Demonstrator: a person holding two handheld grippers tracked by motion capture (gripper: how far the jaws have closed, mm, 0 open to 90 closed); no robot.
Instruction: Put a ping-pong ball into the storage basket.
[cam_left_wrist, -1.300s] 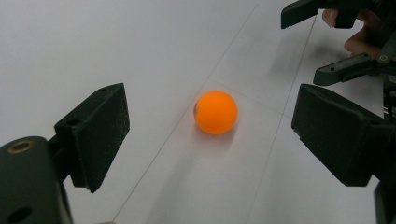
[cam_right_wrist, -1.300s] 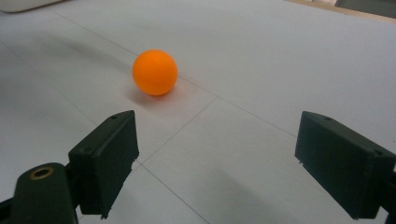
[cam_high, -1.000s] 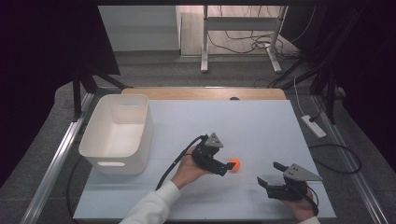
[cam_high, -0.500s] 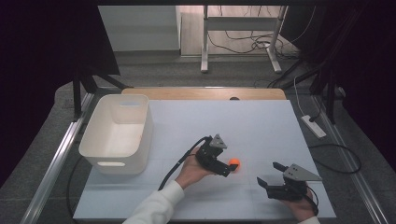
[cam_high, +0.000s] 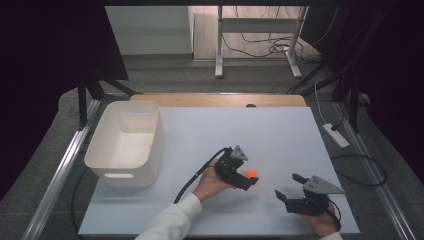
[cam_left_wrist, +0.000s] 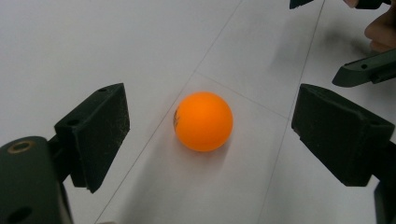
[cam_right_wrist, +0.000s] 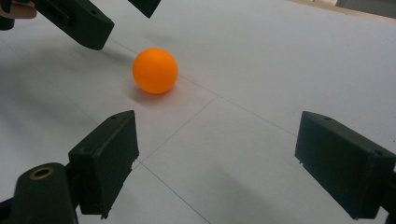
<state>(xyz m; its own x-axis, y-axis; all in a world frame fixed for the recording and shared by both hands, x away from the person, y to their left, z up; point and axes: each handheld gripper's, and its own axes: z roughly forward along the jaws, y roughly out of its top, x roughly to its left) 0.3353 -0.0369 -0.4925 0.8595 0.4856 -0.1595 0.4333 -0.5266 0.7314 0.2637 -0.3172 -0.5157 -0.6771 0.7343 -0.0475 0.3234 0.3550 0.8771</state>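
A small orange ball (cam_high: 250, 174) rests on the white table (cam_high: 260, 125), right of centre and near the front. My left gripper (cam_high: 248, 180) lies low on the table with its jaws on either side of the ball. In the left gripper view the ball (cam_left_wrist: 203, 121) sits between the two black pads (cam_left_wrist: 95, 133) with a gap on each side, so this gripper (cam_left_wrist: 210, 100) is open. My right gripper (cam_high: 289, 186) rests further right near the front edge. It is open and holds nothing (cam_right_wrist: 217, 123); its camera sees the ball (cam_right_wrist: 155, 70) ahead.
A white plastic bin (cam_high: 122, 174) stands at the left side of the table. A wooden board (cam_high: 215, 100) runs along the far edge. A power strip (cam_high: 336, 135) lies just off the right edge. A black cable (cam_high: 197, 175) trails from the left gripper.
The left gripper has edged slightly to the right, bringing its jaws further around the ball. The ball and the right gripper have stayed put.
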